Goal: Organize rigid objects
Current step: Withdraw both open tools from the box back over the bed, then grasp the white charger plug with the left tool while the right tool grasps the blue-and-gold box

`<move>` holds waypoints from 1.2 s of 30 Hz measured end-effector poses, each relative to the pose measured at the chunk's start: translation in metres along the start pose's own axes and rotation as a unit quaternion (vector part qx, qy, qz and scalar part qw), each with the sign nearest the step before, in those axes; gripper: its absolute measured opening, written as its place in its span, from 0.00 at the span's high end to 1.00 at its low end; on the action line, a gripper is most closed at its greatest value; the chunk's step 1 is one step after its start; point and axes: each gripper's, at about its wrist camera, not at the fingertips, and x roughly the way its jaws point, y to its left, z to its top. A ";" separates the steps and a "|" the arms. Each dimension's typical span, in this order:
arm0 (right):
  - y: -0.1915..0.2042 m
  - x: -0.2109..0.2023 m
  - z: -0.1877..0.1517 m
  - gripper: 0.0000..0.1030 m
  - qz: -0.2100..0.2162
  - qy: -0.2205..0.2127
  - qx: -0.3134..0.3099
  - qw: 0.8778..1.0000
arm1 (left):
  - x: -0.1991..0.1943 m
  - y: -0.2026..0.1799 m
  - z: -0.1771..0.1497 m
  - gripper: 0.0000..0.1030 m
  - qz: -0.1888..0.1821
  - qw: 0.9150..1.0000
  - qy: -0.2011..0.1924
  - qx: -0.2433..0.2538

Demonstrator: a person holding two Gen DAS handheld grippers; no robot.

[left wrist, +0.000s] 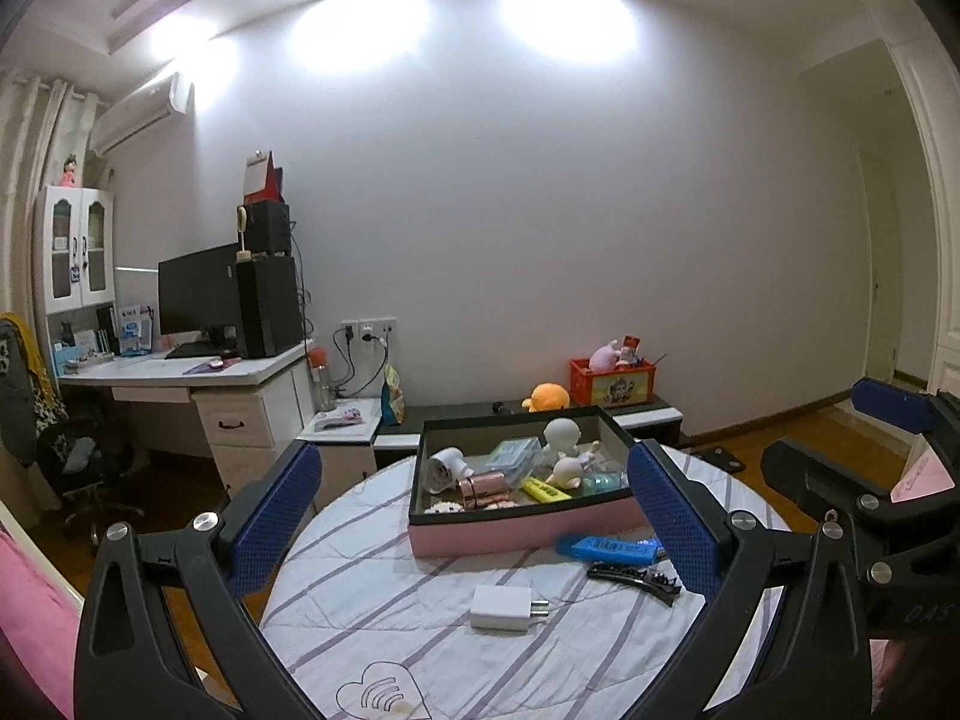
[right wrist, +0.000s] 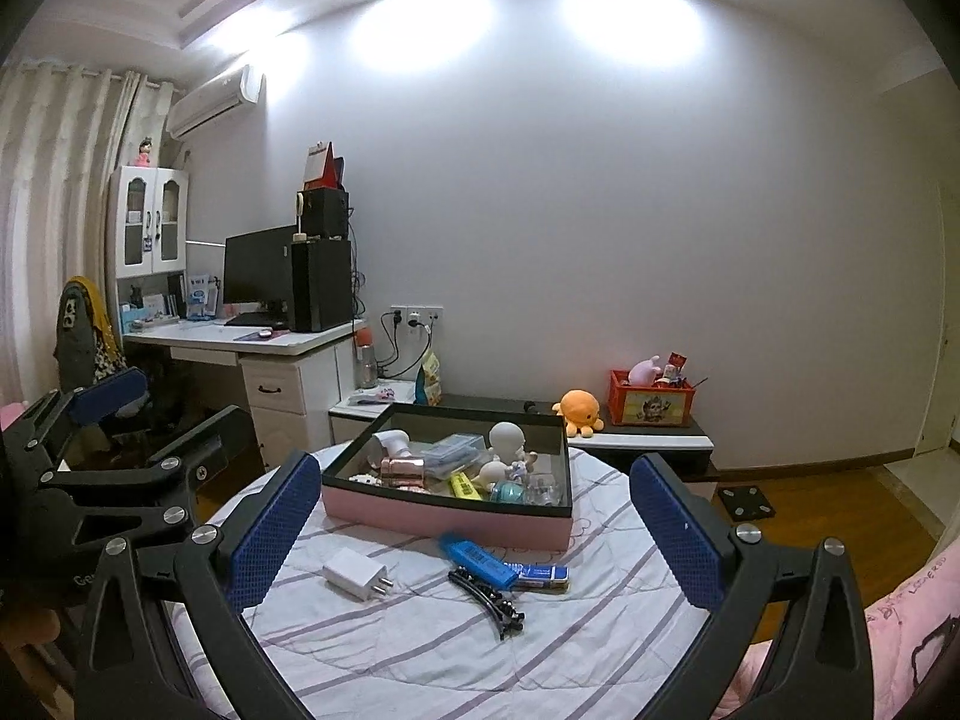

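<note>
A pink box with a black rim (left wrist: 516, 531) (right wrist: 444, 519) stands on the round cloth-covered table (left wrist: 420, 630) (right wrist: 420, 648) and holds several small items, among them a white doll head (left wrist: 563, 435) (right wrist: 507, 437). In front of it lie a white charger plug (left wrist: 504, 607) (right wrist: 355, 580), a blue flat case (left wrist: 612, 549) (right wrist: 477, 558) and a black hair clip (left wrist: 633, 578) (right wrist: 487, 600). My left gripper (left wrist: 474, 516) hovers open above the table's near side, nothing between its fingers. My right gripper (right wrist: 474, 522) is likewise open and empty, beside the left one.
A white desk (left wrist: 198, 369) (right wrist: 240, 339) with a monitor and speakers stands at the back left. A low cabinet (left wrist: 636, 414) (right wrist: 648, 432) along the wall carries an orange plush toy and a red crate. Pink fabric (right wrist: 900, 642) lies at the lower right. Wooden floor surrounds the table.
</note>
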 end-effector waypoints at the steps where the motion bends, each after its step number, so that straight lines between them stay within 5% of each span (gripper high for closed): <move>1: 0.001 0.002 -0.002 0.00 0.000 0.004 0.000 1.000 | 0.002 0.000 -0.001 0.00 -0.001 1.000 0.004 0.000; 8: -0.004 0.017 -0.014 0.00 0.004 0.030 0.006 1.000 | 0.020 -0.001 -0.018 0.00 -0.010 0.999 0.034 0.002; 15: -0.013 0.050 -0.049 0.00 0.005 0.089 0.025 0.996 | 0.059 0.002 -0.059 0.00 -0.041 0.992 0.121 -0.019; 23: -0.029 0.098 -0.092 0.00 -0.001 0.171 0.037 0.985 | 0.114 0.001 -0.108 0.00 -0.062 0.972 0.224 -0.044; 36: -0.071 0.145 -0.107 0.00 -0.037 0.226 0.058 0.972 | 0.187 0.000 -0.140 0.00 -0.056 0.934 0.352 -0.031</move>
